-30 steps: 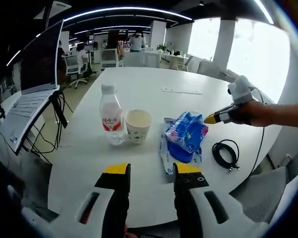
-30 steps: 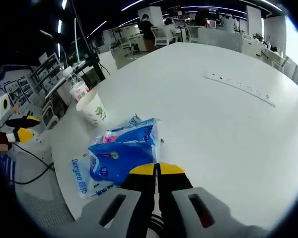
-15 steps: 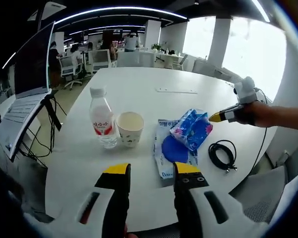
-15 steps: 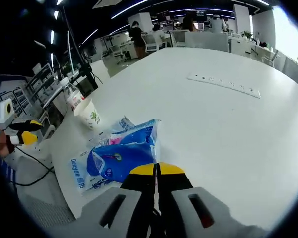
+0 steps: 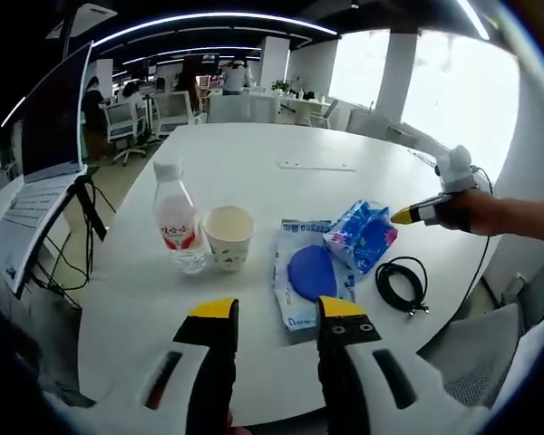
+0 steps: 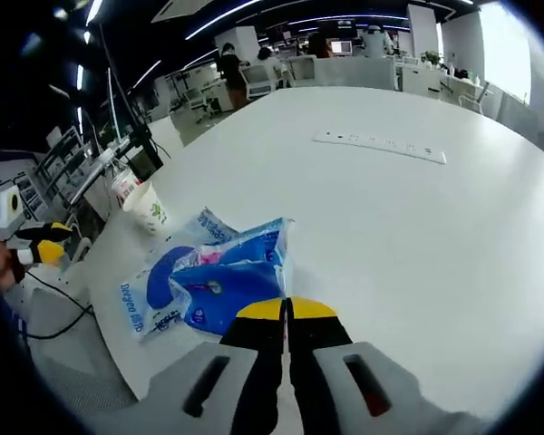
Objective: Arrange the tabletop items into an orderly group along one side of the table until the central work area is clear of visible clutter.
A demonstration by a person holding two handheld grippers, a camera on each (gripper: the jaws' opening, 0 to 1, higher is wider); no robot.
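On the white table [image 5: 254,149], from left to right, stand a water bottle [image 5: 177,217] with a red label and a paper cup [image 5: 228,237], and a flat white packet with a blue circle [image 5: 310,276] lies beside them. My right gripper [image 5: 408,216] comes in from the right, shut on the edge of a blue snack bag [image 5: 367,234]. In the right gripper view the shut right gripper [image 6: 287,313] pinches the blue snack bag [image 6: 231,281], which lies partly over the flat packet [image 6: 159,281]. My left gripper [image 5: 276,313] hangs open above the near table edge.
A coiled black cable [image 5: 401,283] lies near the table's right edge. A white power strip [image 5: 315,167] sits farther back on the table, also in the right gripper view [image 6: 379,145]. An open laptop [image 5: 36,181] stands on a stand at the left. Office desks and chairs fill the background.
The right gripper has pulled the blue snack bag to the right, off the flat packet, so the packet's blue circle now shows. The left gripper stays open.
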